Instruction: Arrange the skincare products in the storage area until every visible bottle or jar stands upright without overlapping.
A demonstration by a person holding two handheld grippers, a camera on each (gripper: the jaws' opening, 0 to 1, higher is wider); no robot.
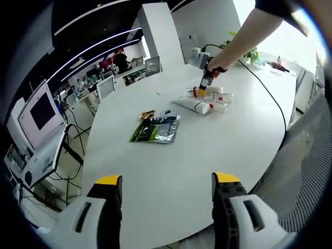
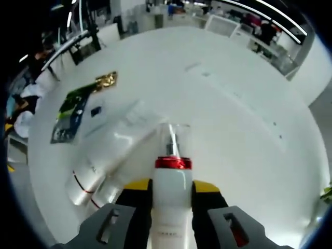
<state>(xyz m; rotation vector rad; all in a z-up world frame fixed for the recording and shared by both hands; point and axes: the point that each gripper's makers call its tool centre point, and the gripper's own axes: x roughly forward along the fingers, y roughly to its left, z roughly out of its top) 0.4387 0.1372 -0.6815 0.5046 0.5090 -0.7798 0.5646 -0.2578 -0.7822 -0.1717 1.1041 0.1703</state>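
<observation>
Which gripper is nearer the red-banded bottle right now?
Right. The right gripper has its fingers around the red-banded bottle; the left gripper hangs far across the table.

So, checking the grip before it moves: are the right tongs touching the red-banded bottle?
Touching. In the right gripper view, both jaws of the right tongs press against the red-banded bottle's sides.
</observation>
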